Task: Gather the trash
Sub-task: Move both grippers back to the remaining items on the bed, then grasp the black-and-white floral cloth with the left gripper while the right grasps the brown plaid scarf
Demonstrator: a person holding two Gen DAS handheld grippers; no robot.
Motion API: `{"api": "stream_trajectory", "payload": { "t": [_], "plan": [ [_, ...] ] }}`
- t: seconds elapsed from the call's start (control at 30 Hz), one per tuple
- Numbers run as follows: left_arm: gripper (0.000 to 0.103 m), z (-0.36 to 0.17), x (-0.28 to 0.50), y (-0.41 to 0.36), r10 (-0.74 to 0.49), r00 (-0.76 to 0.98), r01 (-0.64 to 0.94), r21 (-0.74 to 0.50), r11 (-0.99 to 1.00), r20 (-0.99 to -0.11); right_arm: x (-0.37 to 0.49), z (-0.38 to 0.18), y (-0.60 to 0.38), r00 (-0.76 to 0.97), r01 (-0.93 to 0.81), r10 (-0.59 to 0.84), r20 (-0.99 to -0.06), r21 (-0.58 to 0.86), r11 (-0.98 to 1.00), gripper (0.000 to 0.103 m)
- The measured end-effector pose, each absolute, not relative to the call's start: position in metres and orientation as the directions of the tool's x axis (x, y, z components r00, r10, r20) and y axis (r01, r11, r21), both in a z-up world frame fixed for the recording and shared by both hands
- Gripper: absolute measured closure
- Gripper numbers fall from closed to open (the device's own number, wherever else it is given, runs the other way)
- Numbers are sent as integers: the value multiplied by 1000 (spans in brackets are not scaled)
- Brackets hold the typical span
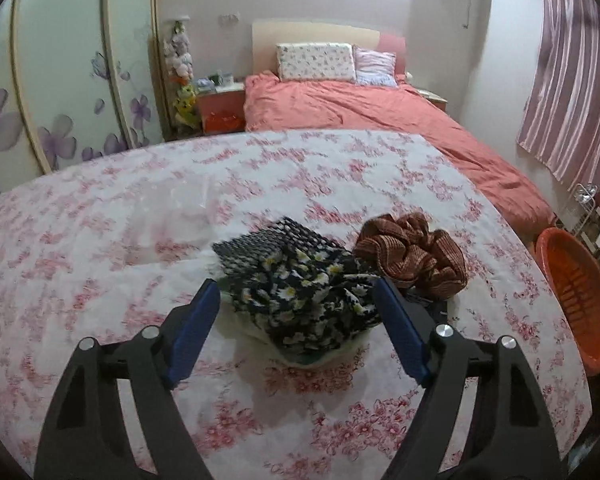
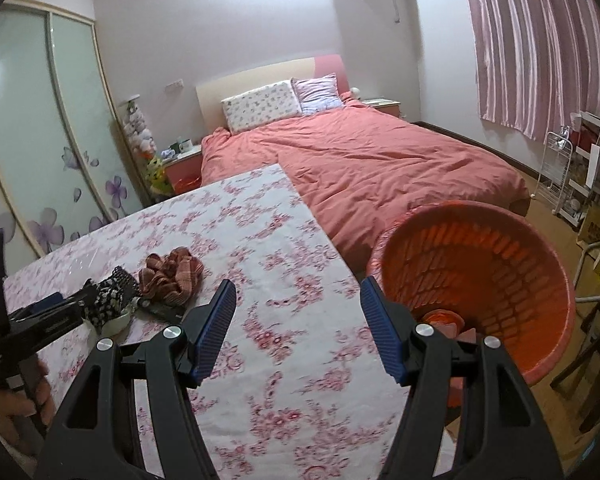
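A black cloth with white daisies [image 1: 304, 300] lies bunched on the floral-covered table [image 1: 140, 220], with black mesh at its far end. My left gripper [image 1: 296, 294] is open, its blue pads on either side of this cloth. A crumpled brown striped cloth [image 1: 414, 256] lies just to its right; it also shows in the right wrist view [image 2: 172, 272]. My right gripper [image 2: 298, 292] is open and empty above the table's right edge, next to an orange basket [image 2: 500, 264]. The left gripper [image 2: 72, 300] shows there at the daisy cloth [image 2: 108, 296].
The orange basket [image 1: 572, 284] stands on the floor right of the table and holds an orange object at its bottom [image 2: 444, 318]. A bed with a salmon duvet [image 2: 380, 160] lies beyond. Sliding wardrobe doors [image 1: 60, 80] are left, a white rack [image 2: 556, 176] right.
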State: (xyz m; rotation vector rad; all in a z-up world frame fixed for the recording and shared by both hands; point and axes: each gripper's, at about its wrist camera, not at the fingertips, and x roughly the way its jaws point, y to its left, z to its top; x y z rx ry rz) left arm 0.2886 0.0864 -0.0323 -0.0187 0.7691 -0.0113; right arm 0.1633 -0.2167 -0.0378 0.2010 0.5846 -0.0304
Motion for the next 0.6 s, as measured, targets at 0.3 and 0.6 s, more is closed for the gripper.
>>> {"api": "stream_trajectory", "payload": {
  "t": [0.3, 0.6],
  "plan": [
    [81, -51, 295, 88, -85, 680, 45, -75, 996, -728, 170, -42, -189, 820, 46, 48, -570, 149, 988, 38],
    [85, -19, 273, 121, -78, 761, 5, -115, 993, -644, 184, -47, -158, 805, -23, 101, -585, 140, 990, 38]
  ]
}}
